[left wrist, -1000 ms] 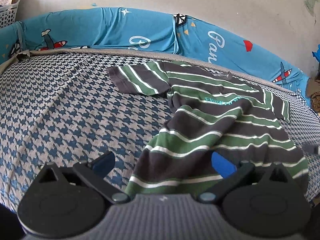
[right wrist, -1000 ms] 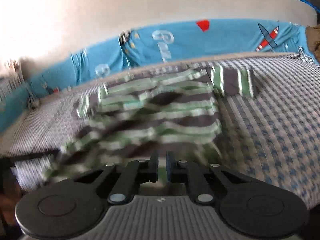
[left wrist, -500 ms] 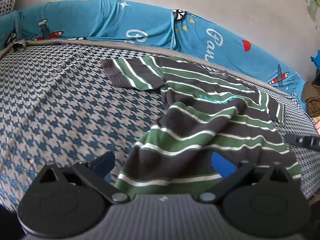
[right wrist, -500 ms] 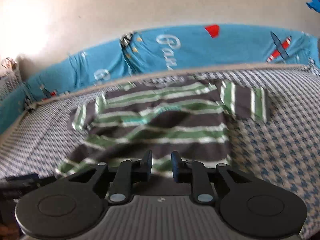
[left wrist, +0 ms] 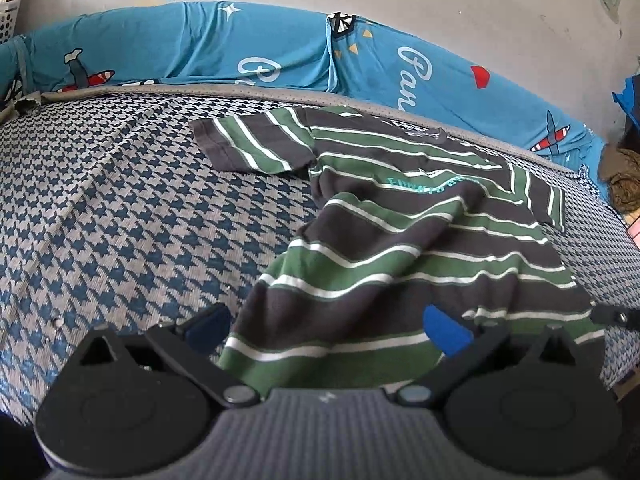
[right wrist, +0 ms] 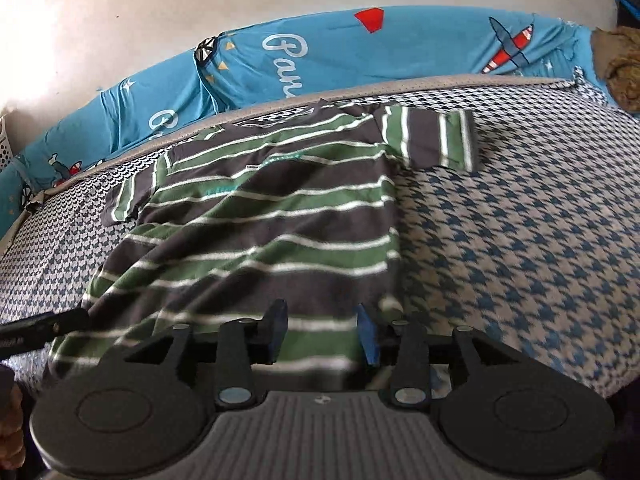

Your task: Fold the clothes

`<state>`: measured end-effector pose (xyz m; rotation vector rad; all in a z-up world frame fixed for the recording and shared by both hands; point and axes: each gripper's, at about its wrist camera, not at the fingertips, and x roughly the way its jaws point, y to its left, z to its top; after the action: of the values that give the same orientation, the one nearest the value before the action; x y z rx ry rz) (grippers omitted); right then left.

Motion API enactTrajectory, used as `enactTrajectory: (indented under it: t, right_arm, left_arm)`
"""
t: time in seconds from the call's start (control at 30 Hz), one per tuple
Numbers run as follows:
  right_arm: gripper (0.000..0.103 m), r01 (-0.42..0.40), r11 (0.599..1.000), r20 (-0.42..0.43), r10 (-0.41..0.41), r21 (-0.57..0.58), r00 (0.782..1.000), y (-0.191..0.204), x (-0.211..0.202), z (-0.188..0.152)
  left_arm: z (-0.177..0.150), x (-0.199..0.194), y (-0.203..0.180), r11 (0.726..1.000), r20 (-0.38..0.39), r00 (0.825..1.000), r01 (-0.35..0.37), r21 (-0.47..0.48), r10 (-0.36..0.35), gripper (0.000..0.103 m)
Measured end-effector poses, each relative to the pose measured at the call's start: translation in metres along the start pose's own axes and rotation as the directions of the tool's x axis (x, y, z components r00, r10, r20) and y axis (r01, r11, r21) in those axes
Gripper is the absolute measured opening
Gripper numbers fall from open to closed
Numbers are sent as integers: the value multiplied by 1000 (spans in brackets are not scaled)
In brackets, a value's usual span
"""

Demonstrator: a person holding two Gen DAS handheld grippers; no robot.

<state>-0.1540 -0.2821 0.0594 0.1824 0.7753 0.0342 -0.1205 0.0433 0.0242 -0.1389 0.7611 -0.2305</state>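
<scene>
Across the bed [left wrist: 104, 216], the shirt [left wrist: 400, 240] lies spread for folding; left claw [left wrist: 326, 326] and right claw [right wrist: 322, 332] gape at its hem.

Count, both views:
- Shirt [left wrist: 404, 240] [right wrist: 272, 216]: 1, striped, with 2 sleeves.
- Bed [left wrist: 120, 220] [right wrist: 520, 240]: 1.
- Bumper [left wrist: 200, 52] [right wrist: 400, 48]: 1, along the 12 o'clock edge.
- Tool: 2, left tool [left wrist: 326, 326], right tool [right wrist: 322, 330].
- Basket [left wrist: 10, 12]: 1, at 10 o'clock, left view.
</scene>
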Motion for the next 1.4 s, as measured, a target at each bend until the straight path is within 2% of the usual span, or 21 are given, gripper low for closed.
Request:
enactTrajectory:
  t: [0.33, 0.5, 0.6, 0.63, 0.67, 0.8, 0.87, 1.0, 1.2, 1.27, 1.4]
  right_arm:
    - [46, -53, 997, -74, 56, 52, 996, -20, -14, -25]
    - [46, -41, 996, -101, 49, 76, 994, -23, 0, -27]
    - [46, -79, 995, -84, 83, 53, 993, -17, 5, -26]
    - [45, -93, 995, -77, 96, 45, 992, -15, 7, -26]
    - [40, -96, 995, -76, 98, 30, 992, -11, 9, -26]
    - [12, -121, 993, -70, 119, -17, 990, -1, 14, -23]
    - [8, -133, 991, -45, 132, -27, 990, 3, 11, -19]
    - [5, -186, 982, 1, 186, 27, 983, 4, 12, 0]
    - [5, -241, 967, 39, 239, 86, 970, 17, 28, 43]
    - [5, -255, 963, 51, 251, 85, 967, 25, 37, 58]
    - [5, -258, 963, 39, 256, 80, 966, 40, 62, 77]
  left_arm:
    - [-8, -3, -9, 999, -3, 1000, 25, 31, -25, 103]
    - [-12, -7, -13, 997, -3, 998, 61, 43, -61, 103]
    - [-14, -9, -18, 994, -4, 997, 83, 66, -83, 103]
    - [-15, -9, -19, 993, -6, 996, 90, 72, -89, 103]
    - [-16, -9, -20, 992, -9, 995, 97, 79, -97, 103]
    - [-19, -10, -25, 987, -14, 992, 124, 102, -123, 103]
    - [-19, -11, -28, 983, -12, 989, 145, 112, -145, 103]
    - [-21, -17, -36, 967, 3, 978, 205, 148, -208, 103]
    - [-23, -21, -49, 930, -10, 948, 315, 189, -319, 103]
    - [-25, -17, -54, 922, -28, 943, 330, 201, -331, 103]
    - [-27, -1, -59, 925, -65, 944, 329, 189, -323, 103]
